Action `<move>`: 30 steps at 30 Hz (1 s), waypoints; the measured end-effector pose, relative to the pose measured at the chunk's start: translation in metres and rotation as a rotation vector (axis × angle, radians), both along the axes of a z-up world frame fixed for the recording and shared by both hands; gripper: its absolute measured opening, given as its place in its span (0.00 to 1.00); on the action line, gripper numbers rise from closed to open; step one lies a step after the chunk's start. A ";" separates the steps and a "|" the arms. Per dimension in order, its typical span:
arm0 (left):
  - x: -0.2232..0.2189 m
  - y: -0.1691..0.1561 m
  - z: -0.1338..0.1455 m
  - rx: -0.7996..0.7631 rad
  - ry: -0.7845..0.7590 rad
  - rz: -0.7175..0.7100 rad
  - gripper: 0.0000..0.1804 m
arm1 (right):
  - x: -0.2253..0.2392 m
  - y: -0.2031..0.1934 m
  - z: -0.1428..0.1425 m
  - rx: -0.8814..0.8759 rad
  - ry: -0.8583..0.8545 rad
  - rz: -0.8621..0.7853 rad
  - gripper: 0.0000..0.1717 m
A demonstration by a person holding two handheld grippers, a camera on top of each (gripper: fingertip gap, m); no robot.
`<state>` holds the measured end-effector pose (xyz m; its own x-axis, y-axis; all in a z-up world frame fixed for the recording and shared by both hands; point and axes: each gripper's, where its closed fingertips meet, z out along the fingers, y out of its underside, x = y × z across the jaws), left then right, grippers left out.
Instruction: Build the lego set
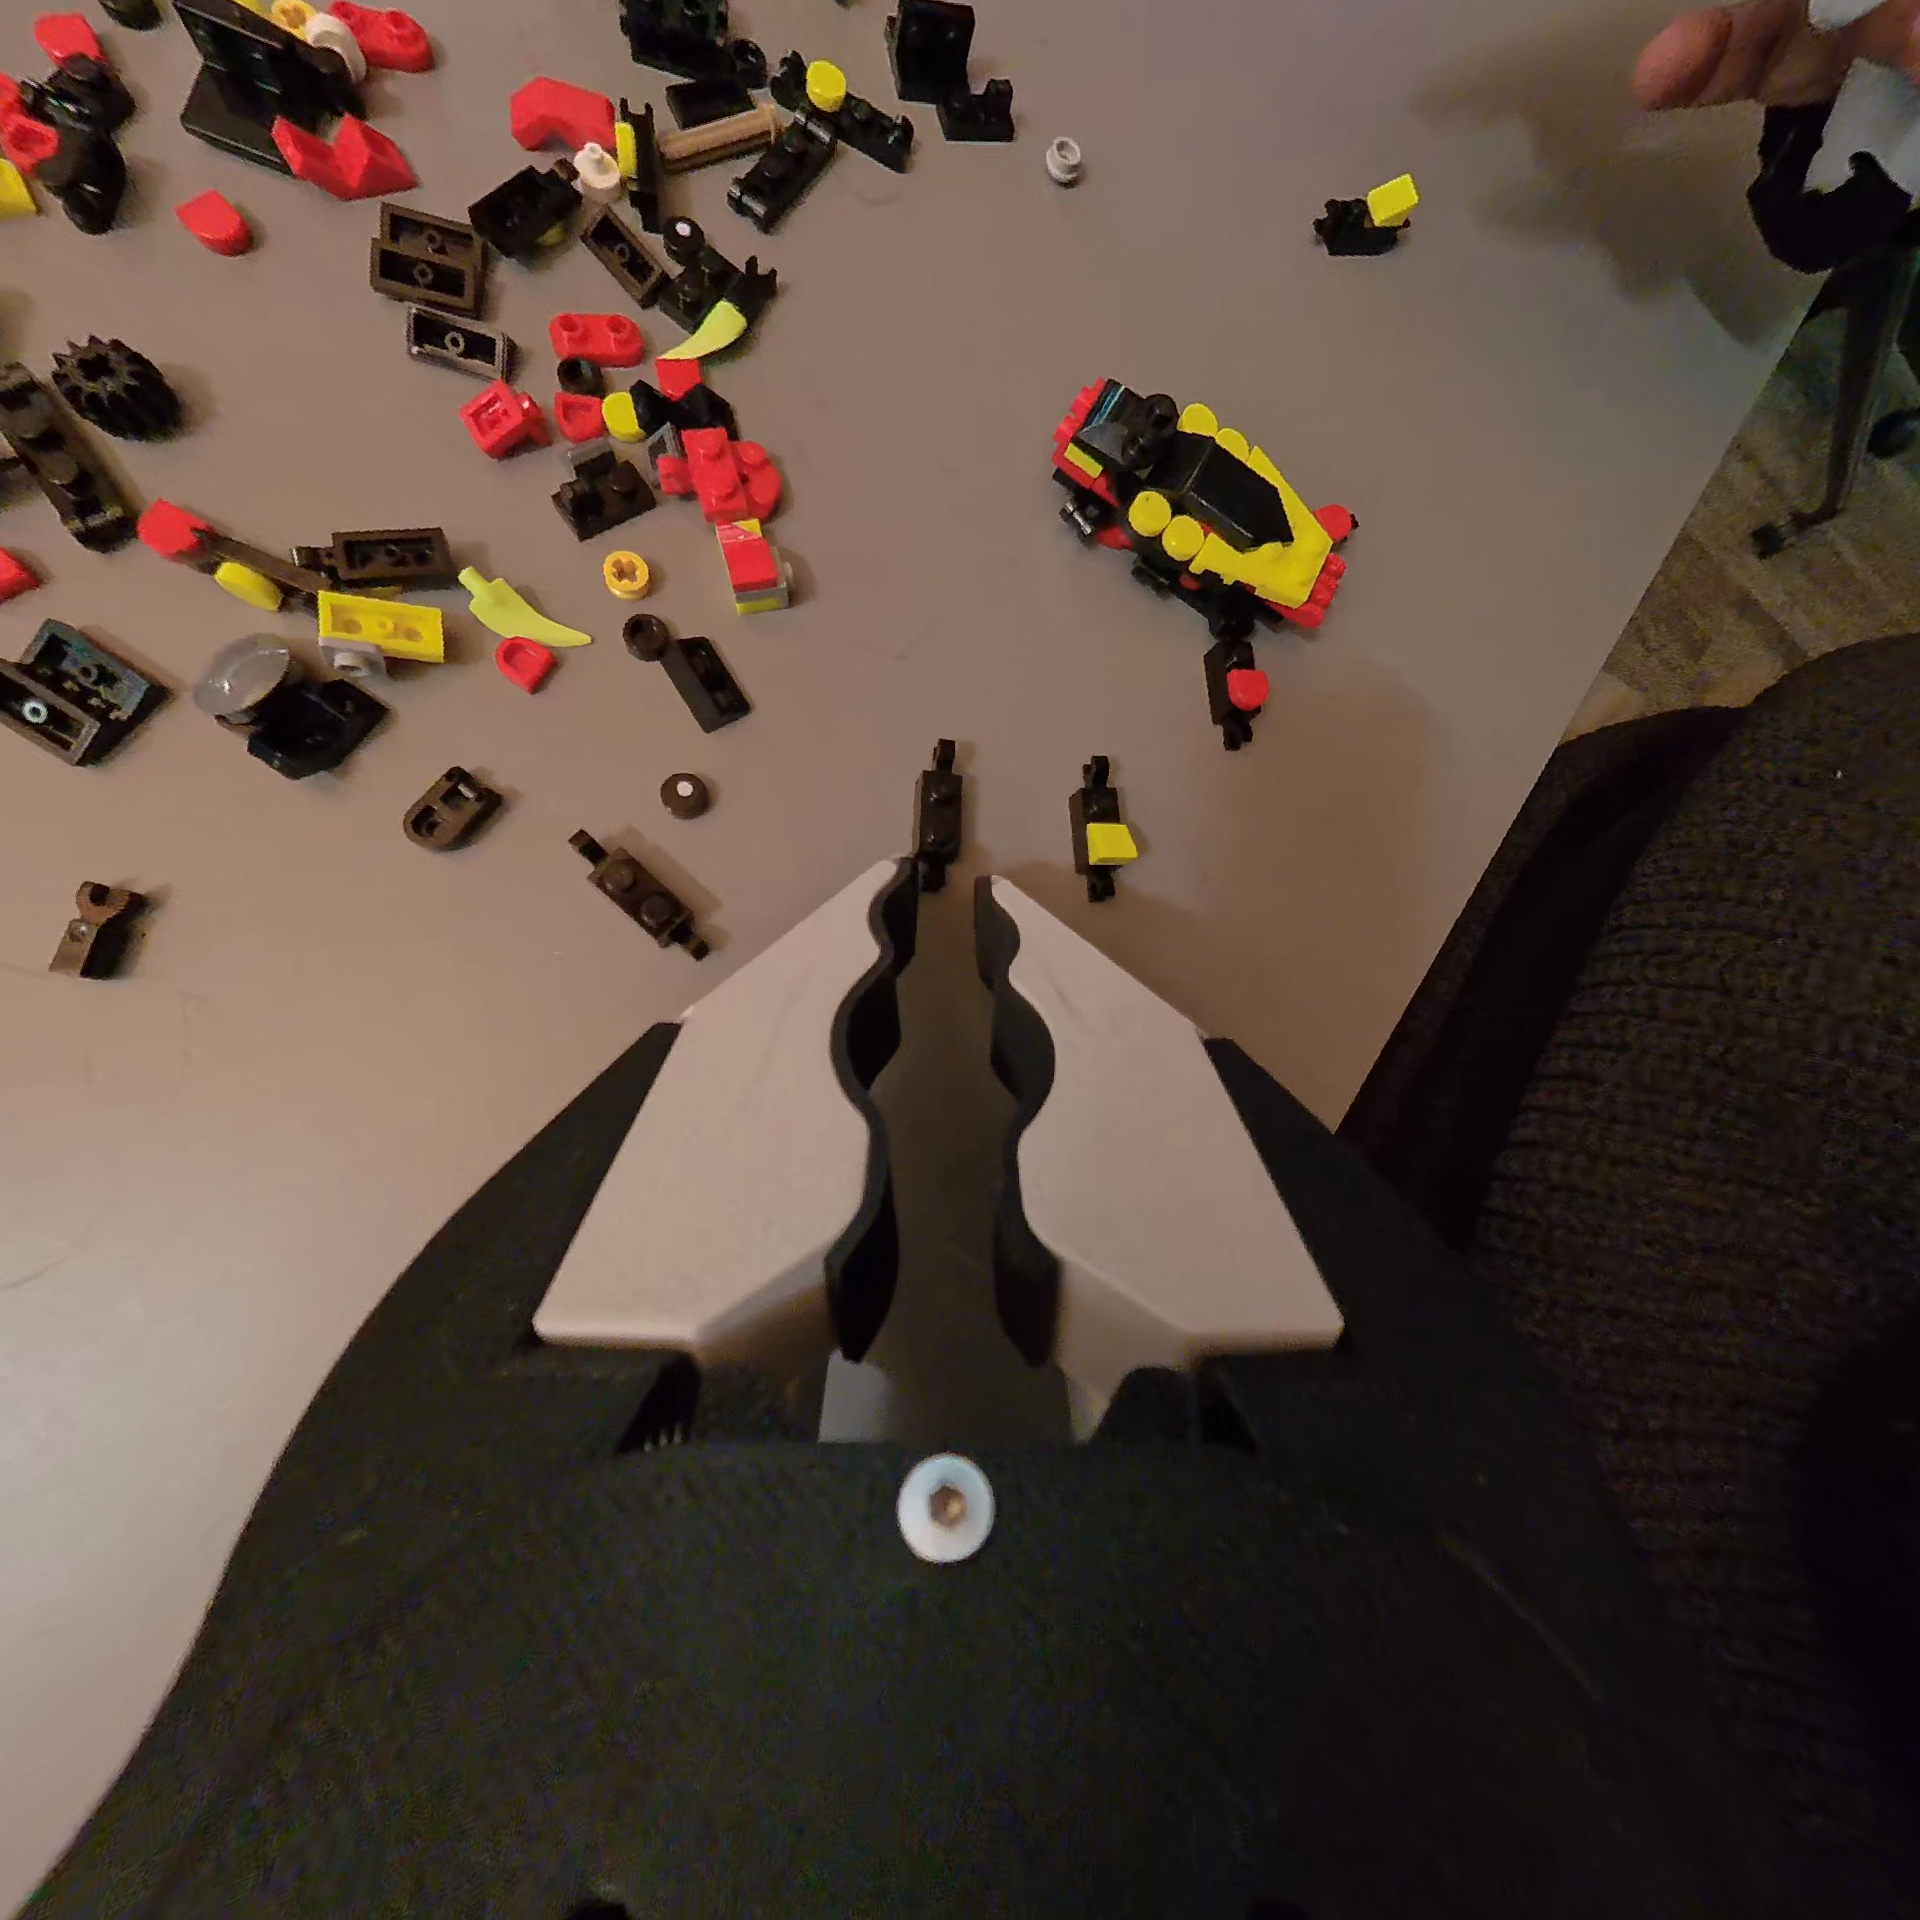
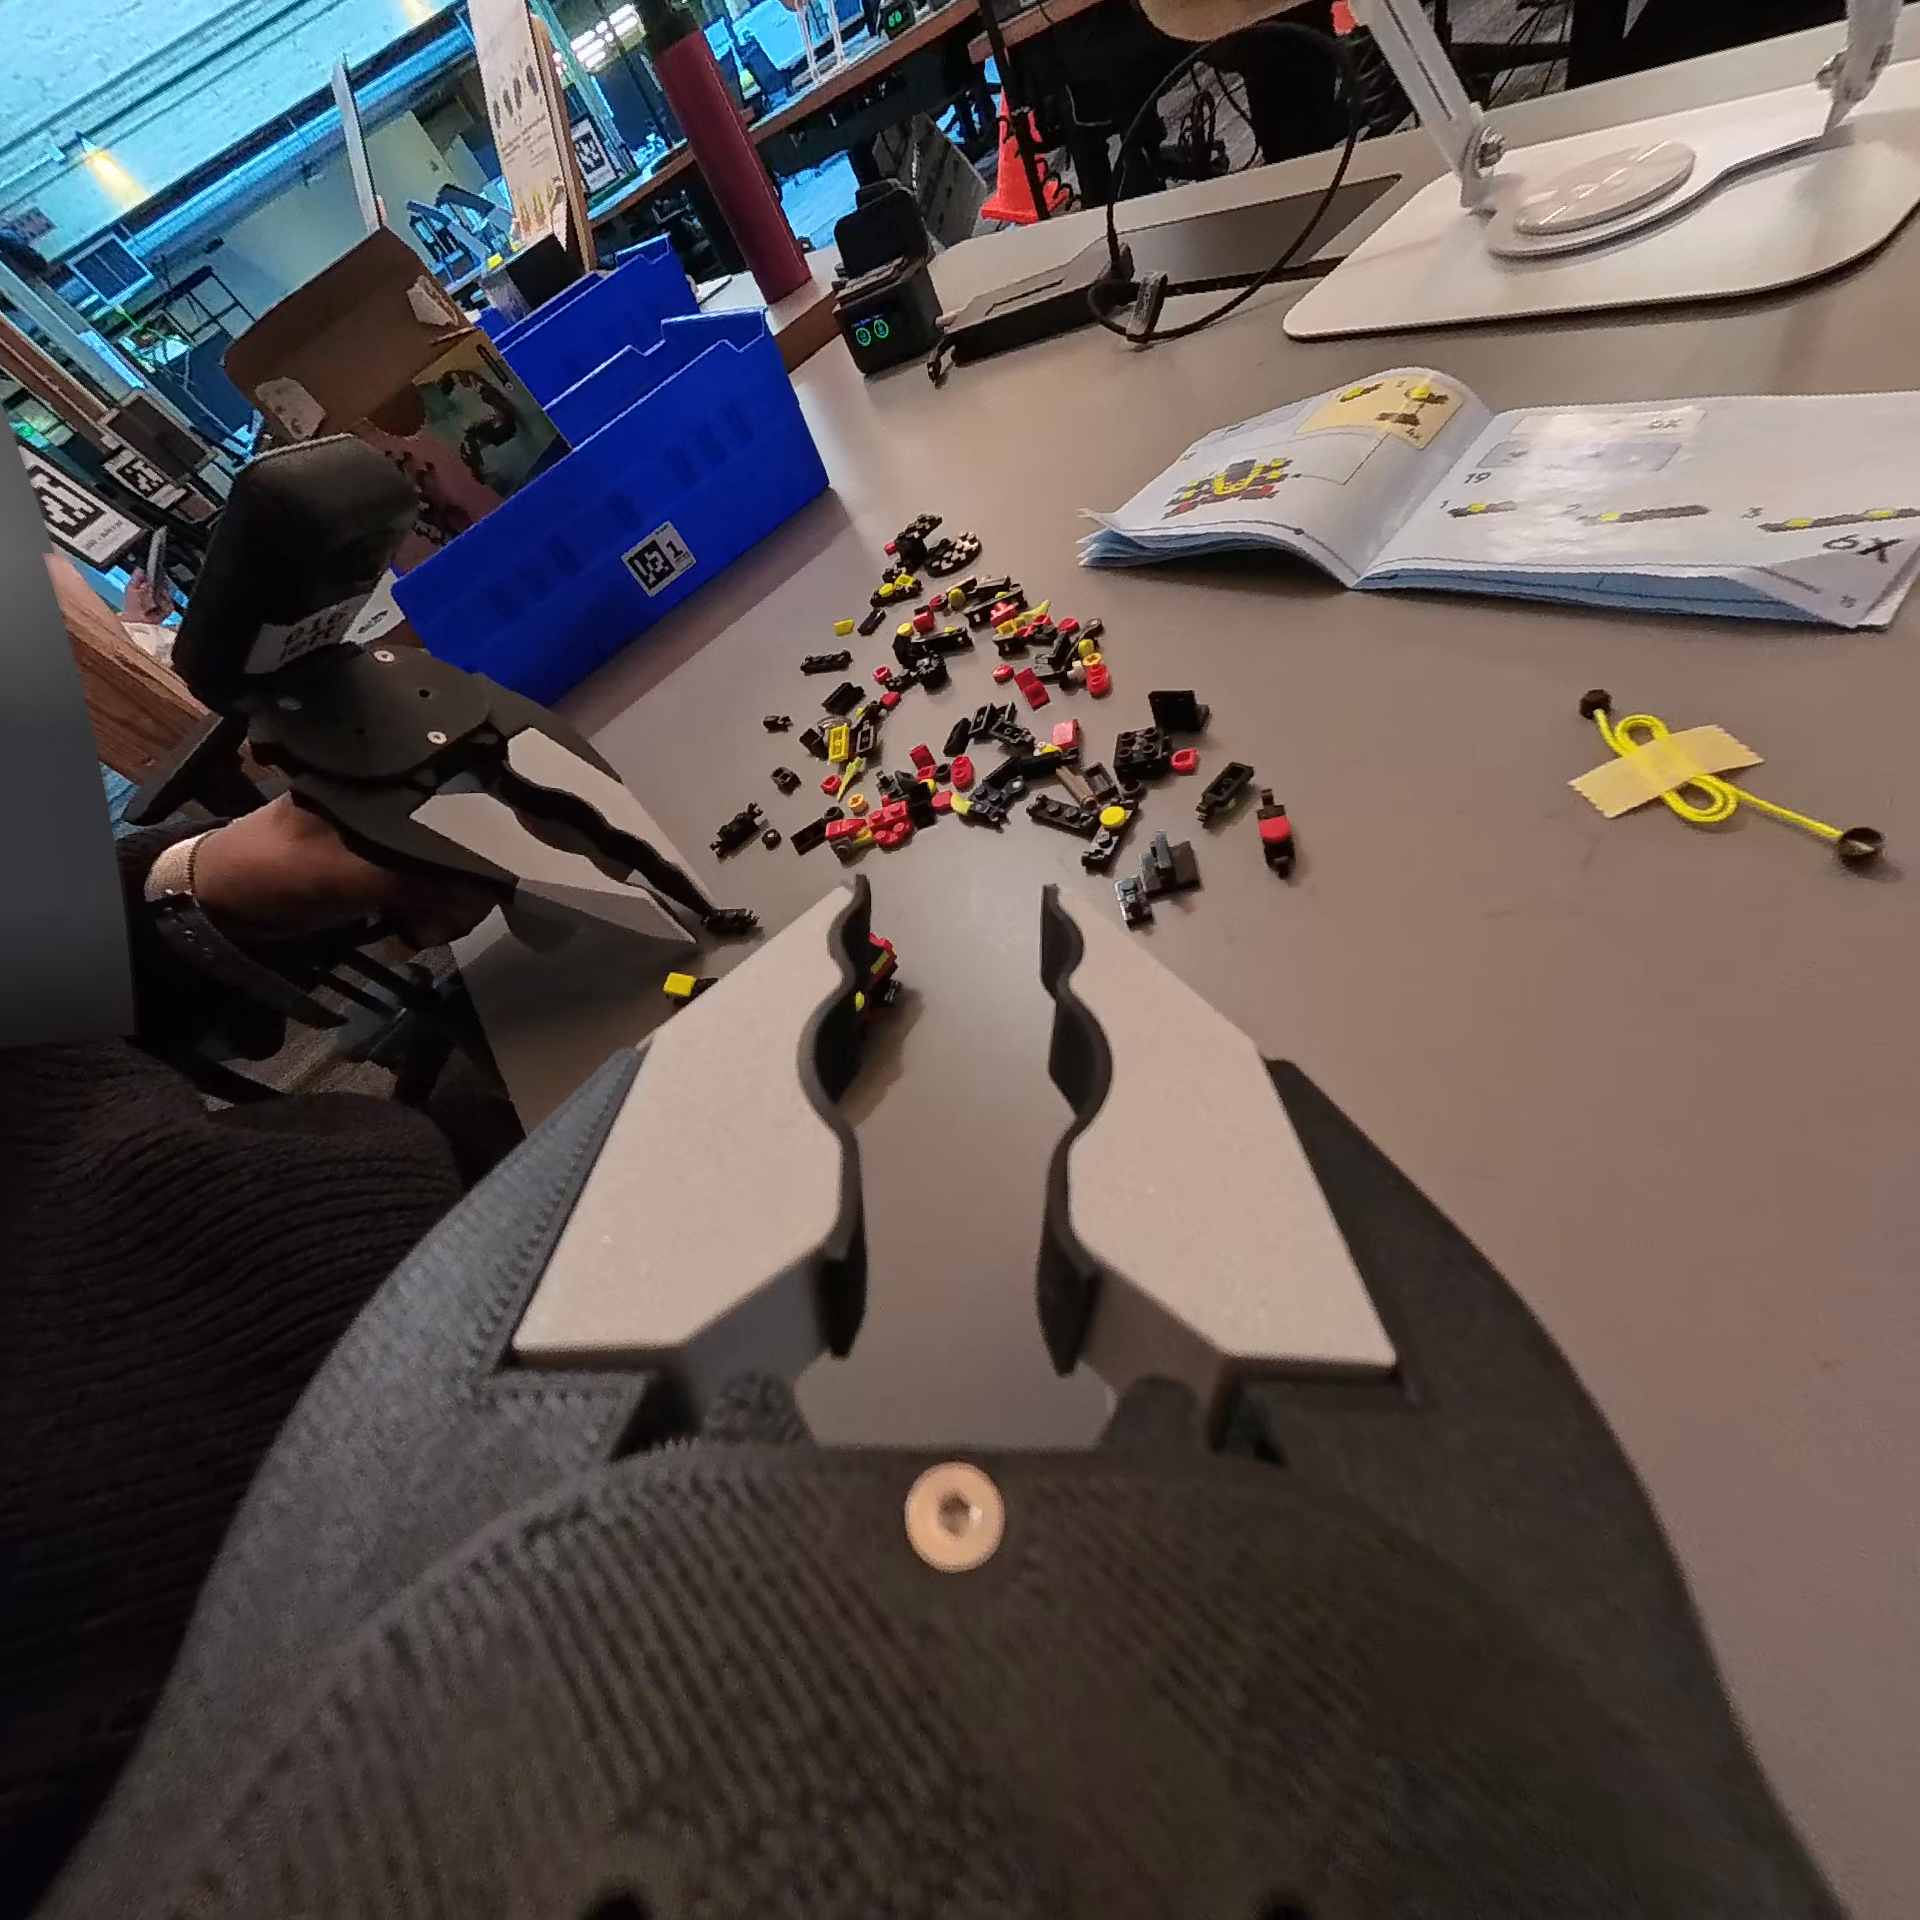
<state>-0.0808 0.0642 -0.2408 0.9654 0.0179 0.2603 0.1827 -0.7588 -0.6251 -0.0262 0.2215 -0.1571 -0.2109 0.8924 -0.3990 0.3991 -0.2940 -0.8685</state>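
Left tool point(image 1: 948, 883) is what we start with: low in the centre of its own view, its jaws stand a narrow slit apart, and a small black clip plate point(image 1: 938, 805) lies on the grey counter point(image 1: 935, 312) at their mouth, its near end against the left fingertip point(image 1: 902, 883). We cannot see the right pad touching it, so we count it as not gripped. Just right of it lies a black plate with a yellow slope point(image 1: 1101, 831). Farther up and right sits the half-built red, black and yellow model point(image 1: 1205, 509), and loose bricks point(image 1: 468, 416) fill the upper left.

Right tool point(image 2: 951, 899) hangs spread and bare, with part of the model point(image 2: 873, 971) showing behind its left finger. An open instruction booklet point(image 2: 1558, 499) lies at the upper right.

We judge that closing off-centre could flick the plate away, or nudge its yellow-topped neighbour.
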 end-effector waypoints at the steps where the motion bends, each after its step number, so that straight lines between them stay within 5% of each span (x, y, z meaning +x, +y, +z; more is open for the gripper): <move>1: 0.000 0.000 0.000 0.001 -0.004 0.002 0.05 | 0.000 0.000 0.000 0.000 0.000 0.000 0.18; 12: -0.013 0.003 0.014 0.071 0.017 0.049 0.10 | 0.000 0.001 0.001 -0.016 0.003 -0.003 0.18; 21: -0.154 -0.017 0.037 0.190 0.163 0.484 0.10 | -0.003 0.007 -0.003 -0.044 -0.007 -0.018 0.18; 30: -0.204 -0.005 0.011 0.104 0.174 0.482 0.10 | 0.002 0.005 0.004 -0.088 0.019 -0.008 0.18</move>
